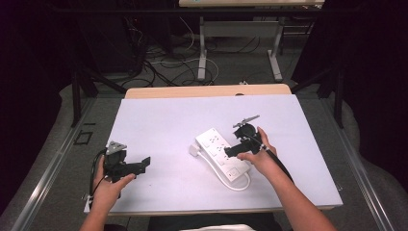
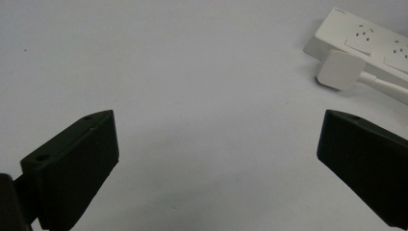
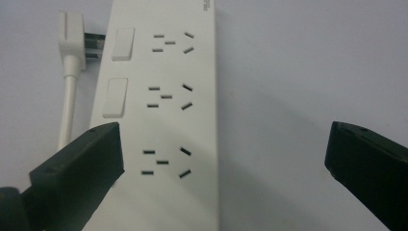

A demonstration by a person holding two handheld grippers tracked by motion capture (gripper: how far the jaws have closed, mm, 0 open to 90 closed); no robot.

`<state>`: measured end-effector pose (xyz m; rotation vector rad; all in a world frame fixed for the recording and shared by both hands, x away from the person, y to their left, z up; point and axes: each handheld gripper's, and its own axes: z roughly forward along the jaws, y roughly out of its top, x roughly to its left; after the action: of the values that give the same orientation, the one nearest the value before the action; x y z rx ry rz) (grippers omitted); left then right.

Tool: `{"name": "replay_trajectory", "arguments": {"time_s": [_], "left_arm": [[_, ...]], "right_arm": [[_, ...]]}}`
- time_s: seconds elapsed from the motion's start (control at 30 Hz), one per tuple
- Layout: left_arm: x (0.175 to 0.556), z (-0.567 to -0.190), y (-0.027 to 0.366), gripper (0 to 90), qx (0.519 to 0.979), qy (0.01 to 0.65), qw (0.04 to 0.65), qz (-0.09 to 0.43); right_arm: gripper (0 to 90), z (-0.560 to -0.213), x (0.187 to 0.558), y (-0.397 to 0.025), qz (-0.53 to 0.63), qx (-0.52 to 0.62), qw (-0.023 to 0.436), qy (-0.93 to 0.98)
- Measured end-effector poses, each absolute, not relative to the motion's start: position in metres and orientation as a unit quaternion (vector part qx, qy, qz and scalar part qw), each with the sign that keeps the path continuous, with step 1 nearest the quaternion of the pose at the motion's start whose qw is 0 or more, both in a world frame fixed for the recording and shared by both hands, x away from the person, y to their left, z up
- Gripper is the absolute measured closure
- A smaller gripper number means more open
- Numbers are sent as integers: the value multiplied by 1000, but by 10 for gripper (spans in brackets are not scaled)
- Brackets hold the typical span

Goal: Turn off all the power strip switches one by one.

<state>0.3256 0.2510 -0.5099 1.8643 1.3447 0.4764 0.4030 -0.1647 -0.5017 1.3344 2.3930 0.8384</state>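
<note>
A white power strip [image 1: 220, 151] lies at an angle on the white table cover, its cord looped at the near end. Its white plug [image 1: 194, 150] rests beside the strip's far left end, prongs against the strip's side [image 3: 91, 45]. My right gripper [image 1: 234, 144] hovers over the strip with jaws wide open; its own view looks down on the strip [image 3: 163, 110] with several socket groups and two switches. My left gripper [image 1: 139, 165] stays open at the table's left, held low, nothing between its jaws. In the left gripper view the strip [image 2: 365, 41] and plug [image 2: 340, 70] sit at the upper right.
The white cover [image 1: 159, 120] spans the wooden table [image 1: 207, 91]. Beyond the far edge stand desk legs [image 1: 202, 53] and tangled cables [image 1: 159, 67] on the floor. Dark frame posts [image 1: 76, 91] flank the table.
</note>
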Motion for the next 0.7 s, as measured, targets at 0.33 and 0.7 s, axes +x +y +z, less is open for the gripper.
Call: {"name": "replay_trajectory", "arguments": {"time_s": [0.33,0.7], "left_arm": [[325,-509,252,8,732,531,385,186],[325,-510,251,8,728,533,388,190]], "right_arm": [[0,-502,386,-210,297,491,153,804],[0,-510,373,-250,299,524,163,781]]}}
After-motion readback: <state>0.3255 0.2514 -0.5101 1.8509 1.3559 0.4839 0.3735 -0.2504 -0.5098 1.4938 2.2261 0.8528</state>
